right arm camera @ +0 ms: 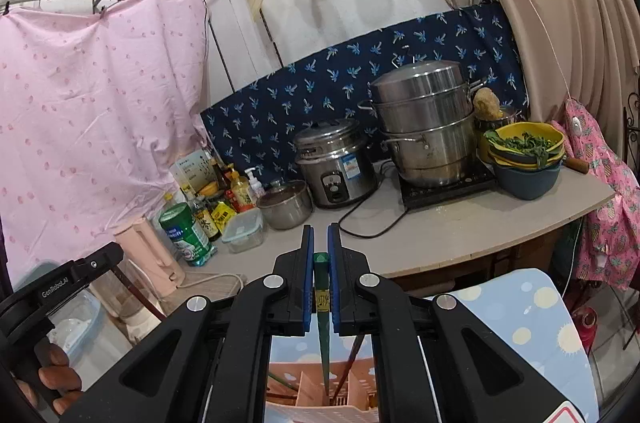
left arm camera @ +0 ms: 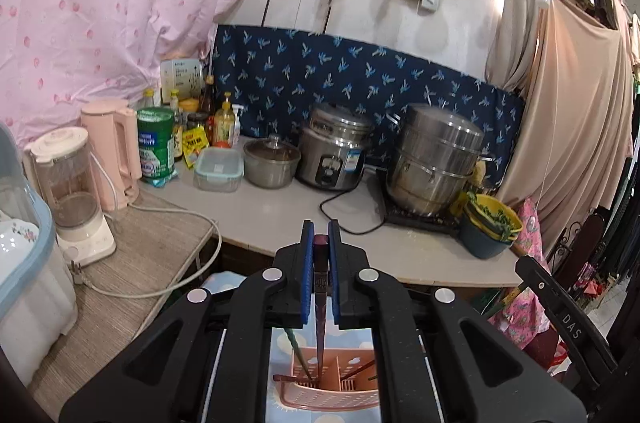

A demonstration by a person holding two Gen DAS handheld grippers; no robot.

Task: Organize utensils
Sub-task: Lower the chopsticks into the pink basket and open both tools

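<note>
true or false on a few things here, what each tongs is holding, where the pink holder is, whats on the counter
1. The left tongs are shut on a dark purple chopstick. True.
2. The right tongs are open with nothing in them. False: they are shut on a green chopstick.
3. The pink utensil holder is below both tongs, with each chopstick pointing down into it. True.
4. The holder has no utensils in it yet. False: other chopsticks already lean in its compartments.
5. The rice cooker stands on the induction hob. False: the stacked steel steamer stands there; the cooker is beside it on the counter.
</note>
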